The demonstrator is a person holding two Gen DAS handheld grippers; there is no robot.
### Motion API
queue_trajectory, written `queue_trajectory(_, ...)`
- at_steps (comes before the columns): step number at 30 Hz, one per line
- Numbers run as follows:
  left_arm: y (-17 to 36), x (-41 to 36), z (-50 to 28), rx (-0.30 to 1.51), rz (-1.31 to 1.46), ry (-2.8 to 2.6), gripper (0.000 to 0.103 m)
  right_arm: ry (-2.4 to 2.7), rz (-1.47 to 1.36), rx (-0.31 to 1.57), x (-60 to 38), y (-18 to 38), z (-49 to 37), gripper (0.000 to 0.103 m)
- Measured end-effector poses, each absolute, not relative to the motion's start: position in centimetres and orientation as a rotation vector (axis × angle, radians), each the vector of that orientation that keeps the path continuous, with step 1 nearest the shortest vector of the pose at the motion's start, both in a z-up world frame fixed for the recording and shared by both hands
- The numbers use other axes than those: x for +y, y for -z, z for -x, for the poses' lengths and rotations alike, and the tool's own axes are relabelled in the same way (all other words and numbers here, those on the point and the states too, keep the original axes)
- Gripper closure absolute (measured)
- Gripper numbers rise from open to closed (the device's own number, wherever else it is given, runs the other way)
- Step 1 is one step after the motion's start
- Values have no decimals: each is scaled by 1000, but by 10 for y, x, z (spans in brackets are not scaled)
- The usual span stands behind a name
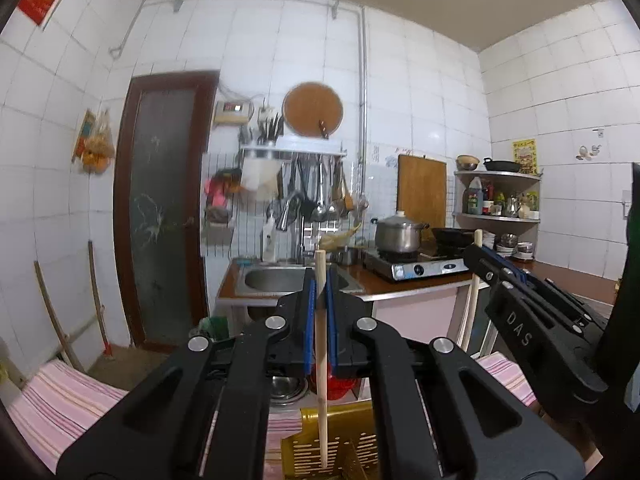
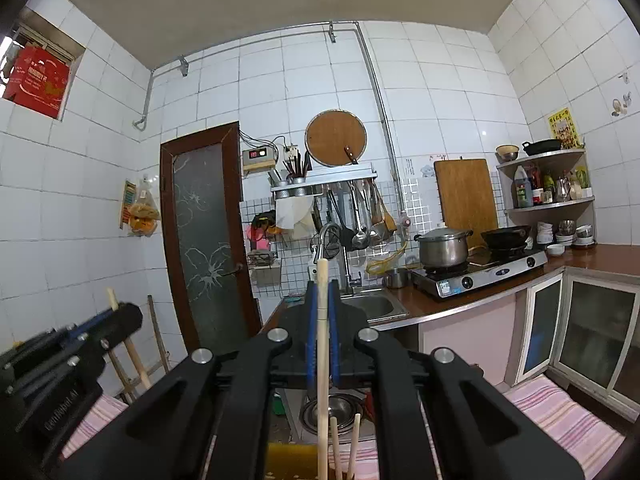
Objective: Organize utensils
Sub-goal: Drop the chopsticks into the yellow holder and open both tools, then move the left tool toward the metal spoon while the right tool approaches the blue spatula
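Both grippers are raised and level in a small white-tiled kitchen, each closed on a single wooden chopstick held upright. The left gripper [image 1: 320, 280] clamps its blue pads narrowly around a pale chopstick [image 1: 321, 360] whose top pokes above the fingers and whose lower end hangs down over a yellow slotted plastic basket [image 1: 340, 444]. The right gripper [image 2: 323, 292] grips its own chopstick [image 2: 322, 360] the same way — upright, pinched between the blue pads — with two more chopsticks [image 2: 344, 444] standing below it near a yellow basket edge [image 2: 288, 456].

A pink striped cloth [image 1: 60, 400] covers the near surface under both grippers. Beyond it, a brown countertop [image 2: 424, 300] runs along the back wall and turns the corner to the right. Set in it is a steel sink [image 1: 276, 280] with a curved tap, and beside that a two-burner gas stove [image 2: 476, 272] carrying a lidded steel pot [image 2: 442, 246] and a dark wok [image 2: 506, 236]. A wall rack [image 2: 324, 184] above the sink holds hanging ladles and spatulas — a round wooden board [image 2: 335, 138] rests on top of it, and a rectangular cutting board [image 2: 466, 200] leans against the tiles behind the stove. Corner shelves [image 2: 548, 200] carry bottles and bowls. A brown-framed frosted glass door [image 2: 200, 240] stands left of the sink. White-framed cabinets with glass doors sit under the right counter.
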State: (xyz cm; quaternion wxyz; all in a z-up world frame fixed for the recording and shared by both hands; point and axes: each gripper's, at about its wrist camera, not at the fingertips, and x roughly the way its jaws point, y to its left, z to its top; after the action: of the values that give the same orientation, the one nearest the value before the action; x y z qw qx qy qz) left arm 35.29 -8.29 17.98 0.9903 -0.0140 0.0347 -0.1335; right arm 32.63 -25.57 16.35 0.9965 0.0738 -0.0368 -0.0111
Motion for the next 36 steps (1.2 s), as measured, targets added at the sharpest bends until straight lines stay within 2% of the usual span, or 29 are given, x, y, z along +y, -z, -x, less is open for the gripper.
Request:
queue_trajectory(7,-124,-81,-382,163,16,234,99,-10,-133,3,-256,-106,-344,97)
queue_trajectory(12,-124,-72,-381,222,10,253,98,10,-108,73,-259,-103,-338,96)
queue_trajectory(13,-126,-69,-377,219,7,249,88,20,-104,91,-261,-106,-336,95)
queue_trajectory(14,-131,-66,-373,218,6,246,79,29,-107,112,-264,-109,-334,82)
queue_trajectory(15,-139,-60,-366,220,16,241,53,40,-118,132,-268,-114,-329,50)
queue_trajectory(16,-145,-55,-360,213,29,239,33,59,-131,143,-274,-119,-323,37)
queue_trajectory(18,-161,-43,-339,178,47,228,28,93,-138,158,-282,-127,-310,32)
queue_trajectory(22,-181,-24,-302,177,53,200,7,129,-155,232,-294,-135,-282,29)
queue_trajectory(26,-186,-4,-266,175,32,156,5,149,-121,256,-288,-132,-247,18)
queue_trajectory(32,-162,29,-230,271,48,135,5,137,-65,313,-267,-111,-197,17)
queue_trajectory(36,-136,43,-216,340,41,119,5,136,-59,342,-254,-95,-176,12)
